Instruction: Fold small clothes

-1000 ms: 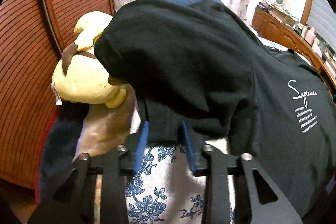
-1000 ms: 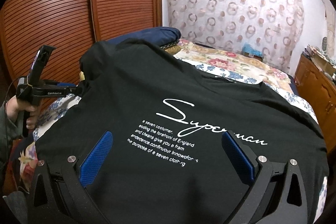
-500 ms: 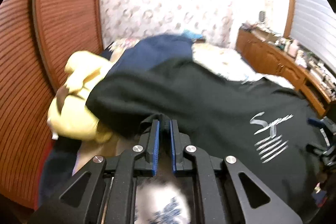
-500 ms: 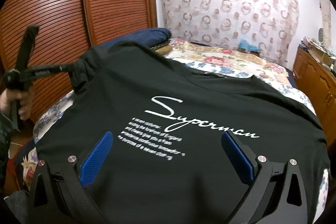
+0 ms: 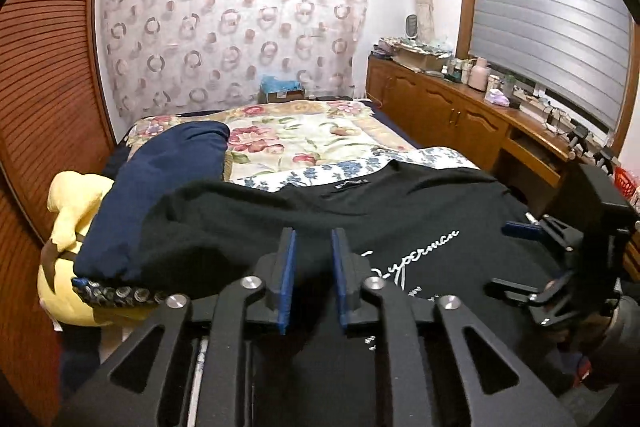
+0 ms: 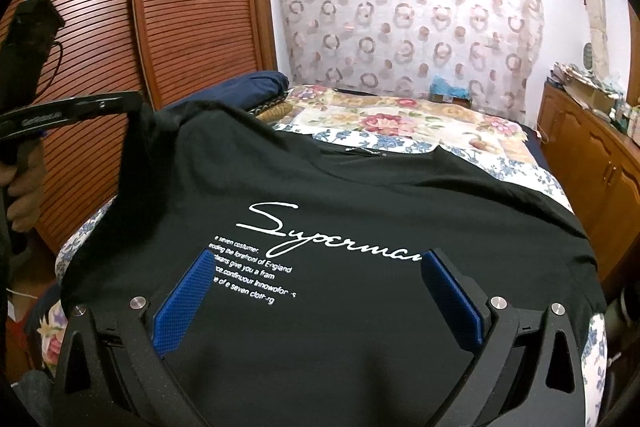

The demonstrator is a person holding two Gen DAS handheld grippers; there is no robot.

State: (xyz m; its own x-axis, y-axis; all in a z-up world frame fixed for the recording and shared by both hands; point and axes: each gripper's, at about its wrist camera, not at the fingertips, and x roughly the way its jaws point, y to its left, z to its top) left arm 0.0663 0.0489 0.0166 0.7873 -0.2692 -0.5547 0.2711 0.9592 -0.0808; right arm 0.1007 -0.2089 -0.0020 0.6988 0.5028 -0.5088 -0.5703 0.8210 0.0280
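Observation:
A black T-shirt (image 6: 320, 187) with white "Superman" lettering lies spread face up on the bed. My left gripper (image 5: 313, 259) is raised at its left side. The jaws are opening, a narrow gap shows, and the sleeve cloth (image 6: 160, 131) still peaks up between the pads. In the right wrist view the left gripper (image 6: 132, 103) appears at the far left, held by a hand. My right gripper (image 6: 320, 287) hovers low over the lettering with its blue pads wide apart and nothing between them. The T-shirt (image 5: 420, 227) and the right gripper (image 5: 560, 247) also show in the left wrist view.
A yellow plush toy (image 5: 68, 211) and a navy pillow (image 5: 172, 167) lie at the shirt's left. The floral bedspread (image 5: 304, 143) stretches behind. A slatted wooden wardrobe (image 6: 180, 7) stands on the left, and a cluttered wooden sideboard (image 5: 440, 107) runs along the right under the window.
The left gripper closed on the sleeve edge, then rose and swung toward the shirt's middle, pulling the sleeve up with it. The right gripper stayed over the lettering.

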